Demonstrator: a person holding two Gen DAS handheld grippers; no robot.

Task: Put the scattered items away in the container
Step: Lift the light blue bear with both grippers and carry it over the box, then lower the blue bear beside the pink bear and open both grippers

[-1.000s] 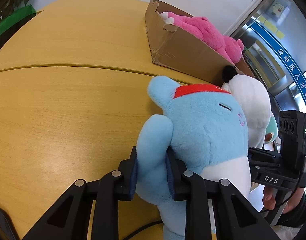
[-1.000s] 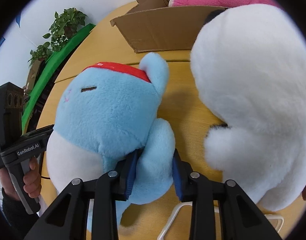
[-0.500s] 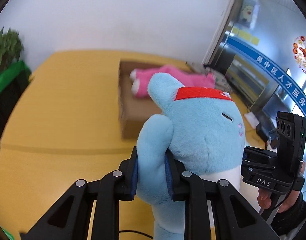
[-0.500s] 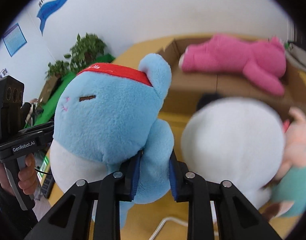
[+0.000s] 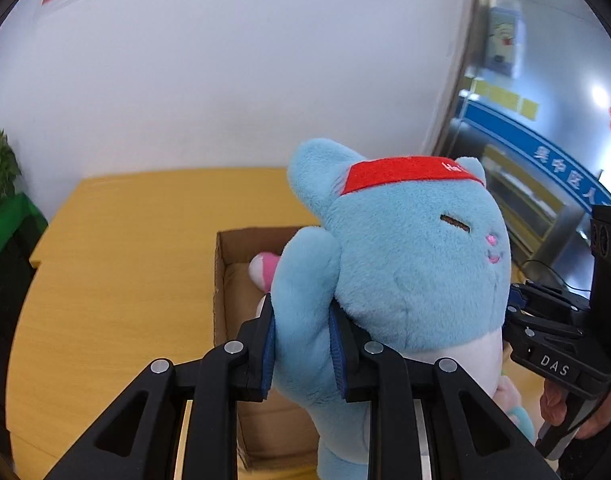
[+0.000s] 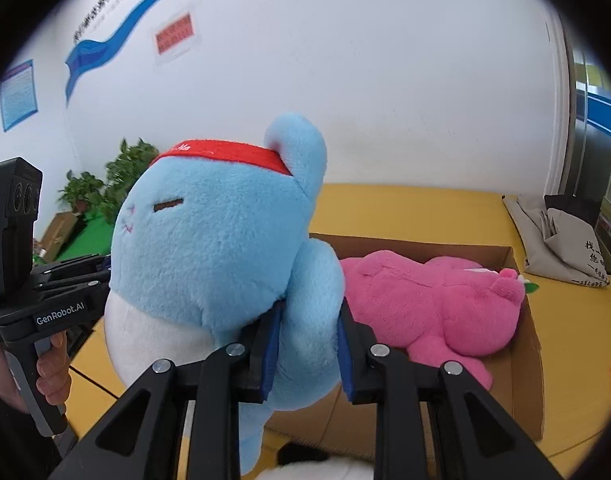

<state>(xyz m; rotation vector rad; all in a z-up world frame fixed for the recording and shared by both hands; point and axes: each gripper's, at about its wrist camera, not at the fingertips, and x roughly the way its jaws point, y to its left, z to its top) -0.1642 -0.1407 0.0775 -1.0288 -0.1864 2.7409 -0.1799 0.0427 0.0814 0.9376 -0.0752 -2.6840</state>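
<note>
A light blue plush toy [image 5: 417, 264] with a red headband hangs in the air between both grippers. My left gripper [image 5: 303, 340] is shut on one of its arms, and my right gripper [image 6: 307, 344] is shut on the other arm of the blue plush toy [image 6: 209, 248]. Below and beyond it stands an open cardboard box [image 6: 521, 344] on the yellow table. A pink plush toy [image 6: 429, 304] lies inside the box. In the left wrist view only a pink-and-white paw [image 5: 263, 268] of it shows in the cardboard box [image 5: 225, 280].
The yellow table [image 5: 117, 280] extends left of the box to a white wall. Green plants [image 6: 117, 176] stand at the left. A grey cloth bag [image 6: 565, 248] lies at the table's far right. A white plush [image 6: 305, 472] peeks in at the bottom edge.
Both grippers have lifted the blue plush off the table and carried it toward the box. The white plush beside it has dropped out of view below.
</note>
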